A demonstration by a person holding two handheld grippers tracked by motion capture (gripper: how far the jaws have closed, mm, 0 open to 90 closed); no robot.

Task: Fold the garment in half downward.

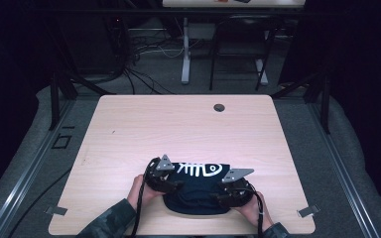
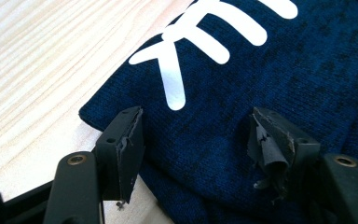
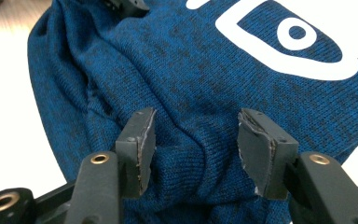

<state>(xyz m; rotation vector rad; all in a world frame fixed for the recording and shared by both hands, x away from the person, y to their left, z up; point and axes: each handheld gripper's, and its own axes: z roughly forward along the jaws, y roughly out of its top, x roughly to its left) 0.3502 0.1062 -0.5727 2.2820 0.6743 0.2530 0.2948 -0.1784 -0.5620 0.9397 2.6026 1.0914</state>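
A dark blue knitted garment (image 1: 198,191) with a white fish-skeleton print (image 1: 200,170) lies folded near the table's front edge. My left gripper (image 1: 174,184) rests at its left side, open, jaws spread over the cloth (image 2: 205,140) beside the white print (image 2: 177,70). My right gripper (image 1: 219,195) is at the garment's right side, open too, with a raised fold of the knit (image 3: 191,158) lying between its pads (image 3: 144,149); the pads stand apart from it. The white fish head (image 3: 289,42) shows beyond the right jaws.
The pale wooden table (image 1: 178,129) stretches away behind the garment, with a round cable hole (image 1: 219,107) near its far edge. Beyond it stand a desk leg (image 1: 185,54), cables and a dark chair frame (image 1: 238,54) on the floor.
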